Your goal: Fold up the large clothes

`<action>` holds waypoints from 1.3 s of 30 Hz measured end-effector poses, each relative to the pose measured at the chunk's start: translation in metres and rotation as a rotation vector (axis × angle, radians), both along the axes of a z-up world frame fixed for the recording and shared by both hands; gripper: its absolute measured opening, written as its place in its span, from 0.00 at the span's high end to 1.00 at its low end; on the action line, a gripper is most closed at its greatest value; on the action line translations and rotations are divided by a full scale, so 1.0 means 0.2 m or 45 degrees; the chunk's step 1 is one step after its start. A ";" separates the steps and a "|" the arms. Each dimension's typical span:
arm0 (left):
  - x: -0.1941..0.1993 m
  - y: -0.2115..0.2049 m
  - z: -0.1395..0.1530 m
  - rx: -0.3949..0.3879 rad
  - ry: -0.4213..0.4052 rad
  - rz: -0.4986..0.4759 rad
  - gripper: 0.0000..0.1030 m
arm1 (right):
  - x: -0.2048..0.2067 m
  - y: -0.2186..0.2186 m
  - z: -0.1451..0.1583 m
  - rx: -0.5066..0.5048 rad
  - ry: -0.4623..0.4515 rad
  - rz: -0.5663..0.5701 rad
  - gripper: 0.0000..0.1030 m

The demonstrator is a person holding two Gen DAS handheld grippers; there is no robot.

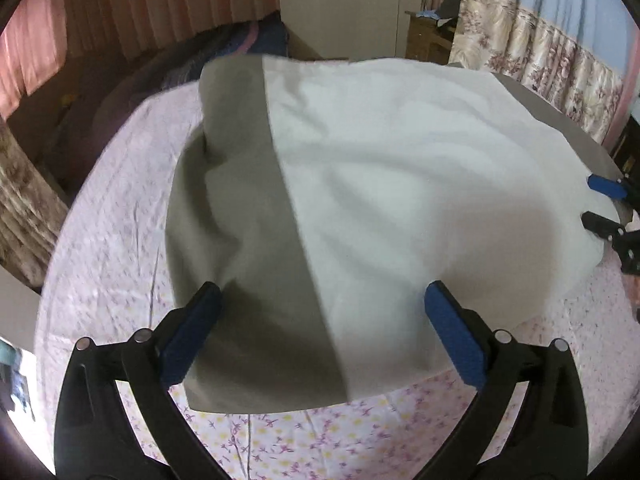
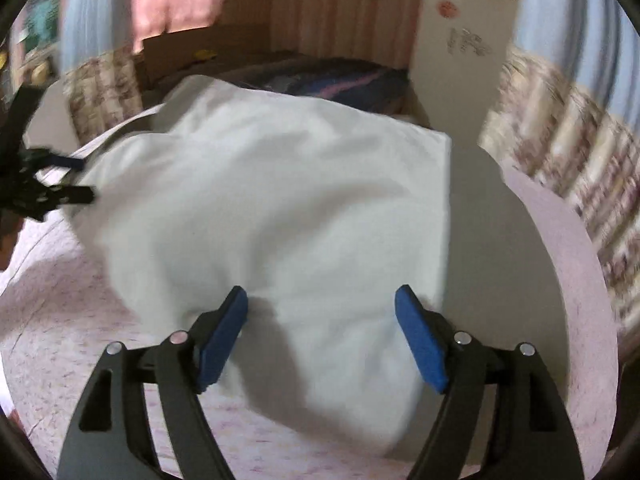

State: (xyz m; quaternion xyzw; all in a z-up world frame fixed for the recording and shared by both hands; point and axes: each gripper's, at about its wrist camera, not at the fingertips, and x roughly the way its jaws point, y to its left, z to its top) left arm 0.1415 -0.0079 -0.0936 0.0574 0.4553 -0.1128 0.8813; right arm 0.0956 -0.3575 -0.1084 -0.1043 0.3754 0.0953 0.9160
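Observation:
A large garment [image 1: 380, 184] lies folded on the bed, white with a grey-olive panel [image 1: 240, 240] along its left side. My left gripper [image 1: 324, 304] is open and empty, its blue pads spread over the garment's near edge. My right gripper [image 2: 320, 304] is open and empty above the white cloth [image 2: 280, 208] near its right edge. The right gripper shows at the right edge of the left wrist view [image 1: 604, 204], beside the garment. The left gripper shows at the left edge of the right wrist view [image 2: 68, 180].
The bed has a pink floral sheet [image 1: 312, 440]. A dark striped blanket [image 1: 240, 40] lies at the far end. Floral curtains [image 1: 560, 72] hang on the right, and a wooden cabinet [image 1: 428, 36] stands by a white door.

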 end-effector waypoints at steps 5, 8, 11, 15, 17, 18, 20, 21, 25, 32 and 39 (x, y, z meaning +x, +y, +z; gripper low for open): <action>0.07 0.21 -0.14 -0.165 0.130 0.080 0.03 | 0.02 -0.26 -0.04 -0.013 0.011 -0.130 0.26; 0.06 0.23 -0.18 -0.202 0.131 0.085 0.03 | 0.01 -0.35 -0.07 0.046 0.032 -0.154 0.26; 0.07 0.18 -0.20 -0.149 0.113 0.092 0.03 | 0.05 -0.37 -0.10 0.081 0.063 -0.153 0.26; 0.09 0.15 -0.20 -0.139 0.120 0.092 0.03 | 0.08 -0.38 -0.12 0.107 0.094 -0.149 0.25; 0.10 0.15 -0.17 -0.136 0.131 0.106 0.03 | 0.06 -0.37 -0.12 0.105 0.094 -0.153 0.25; 0.10 0.15 -0.14 -0.117 0.117 0.123 0.03 | 0.04 -0.37 -0.11 0.112 0.093 -0.158 0.25; 0.05 0.16 -0.05 -0.028 0.044 0.161 0.03 | 0.01 -0.37 -0.05 0.142 0.094 -0.173 0.24; 0.03 0.15 0.00 0.008 0.007 0.176 0.03 | 0.00 -0.38 -0.01 0.164 0.082 -0.177 0.23; -0.02 0.07 0.22 -0.030 -0.074 0.175 0.03 | -0.10 -0.51 0.19 0.302 -0.139 -0.304 0.02; 0.03 -0.40 0.20 -0.194 0.013 0.061 0.03 | -0.11 -0.76 0.05 0.584 -0.055 -0.580 0.02; 0.08 -0.72 0.07 -0.226 0.081 0.084 0.03 | -0.20 -0.85 -0.04 0.658 -0.044 -0.662 0.02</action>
